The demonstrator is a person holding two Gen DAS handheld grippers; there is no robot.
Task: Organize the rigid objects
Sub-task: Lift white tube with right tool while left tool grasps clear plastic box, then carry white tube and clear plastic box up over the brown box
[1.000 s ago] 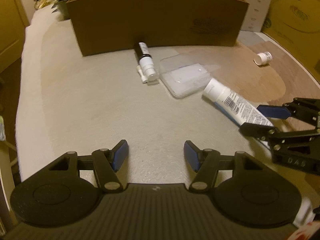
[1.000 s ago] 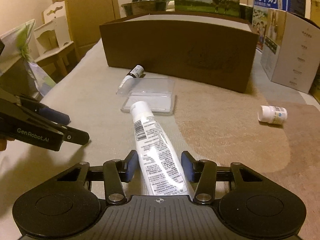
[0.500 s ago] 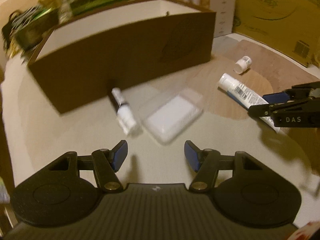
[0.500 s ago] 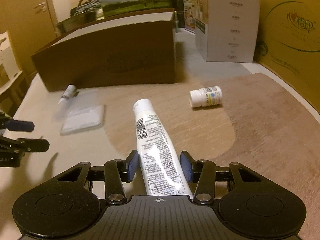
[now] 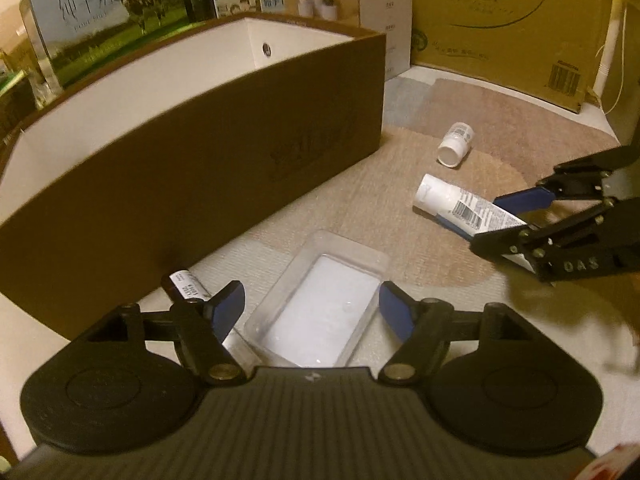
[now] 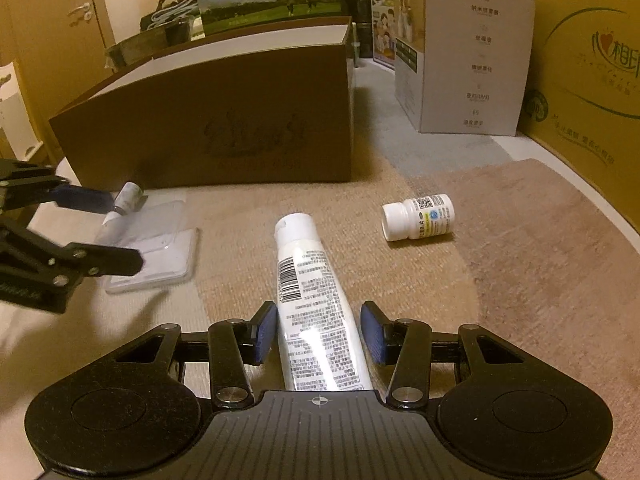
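Currently: right tongs [image 6: 319, 334] clamped on white tube [image 6: 316, 300], pads pressing both sides of tube body near the crimped end, cap end pointing away toward brown box [image 6: 224, 120]. Seen from the left wrist view, same tube [image 5: 460, 206] sticking out of right tongs [image 5: 506, 220], cap end clear of the tan mat [image 5: 400, 216] beneath.

Left tongs [image 5: 312, 308] opening, nothing gripped. Clear plastic case [image 5: 320, 312] lying flat between the blue pads, long axis running away from the camera; no pad contact visible on either side. Slim dark-and-white bottle [image 5: 186, 284] just beside the left pad, partly hidden behind it, lying close to the brown box's front wall.

Small white pill bottle [image 6: 418, 216] on its side on the mat, right of the tube's cap, apart from both tongs. Brown box open-topped, white inside.
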